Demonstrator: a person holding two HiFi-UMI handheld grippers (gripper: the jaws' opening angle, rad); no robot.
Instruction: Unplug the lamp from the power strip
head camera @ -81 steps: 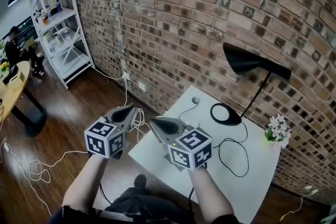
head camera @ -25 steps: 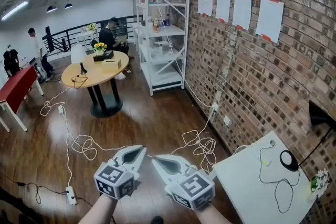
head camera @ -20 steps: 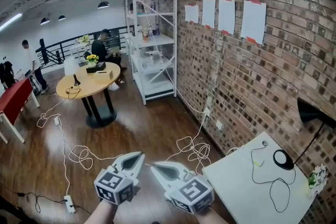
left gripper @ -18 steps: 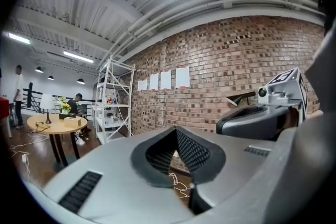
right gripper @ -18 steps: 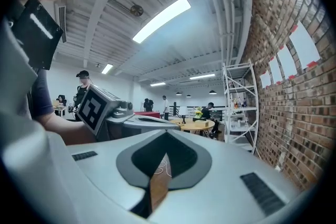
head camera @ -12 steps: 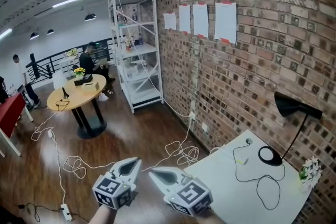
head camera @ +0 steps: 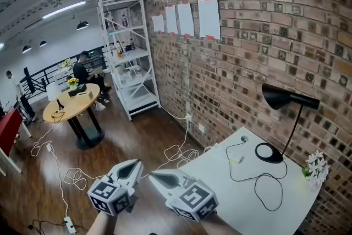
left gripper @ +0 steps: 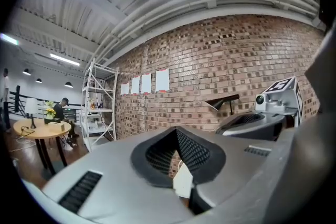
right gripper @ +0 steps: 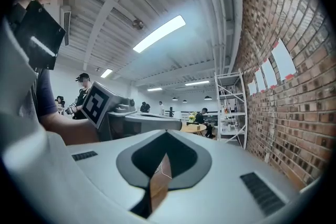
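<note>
The black desk lamp (head camera: 287,99) stands on the white table (head camera: 213,179) at the right, against the brick wall. Its black cord (head camera: 258,194) loops over the tabletop. A white power strip (head camera: 69,223) lies on the wooden floor at the bottom left, far from the table. My left gripper (head camera: 137,162) and right gripper (head camera: 152,174) hover side by side over the floor left of the table, both shut and empty. The left gripper view shows its jaws (left gripper: 176,129) together, with the lamp (left gripper: 223,102) beyond. In the right gripper view its jaws (right gripper: 167,134) are together too.
White cables (head camera: 177,153) trail over the floor from a wall socket (head camera: 188,117). A small flower pot (head camera: 314,167) stands at the table's right end. A white metal shelf (head camera: 129,58) stands along the wall, and a person sits at a round wooden table (head camera: 71,102) behind.
The view has swung right: the white table and lamp have slid further into view and the round table has receded leftward. Both grippers have travelled along together, still shut and empty.
</note>
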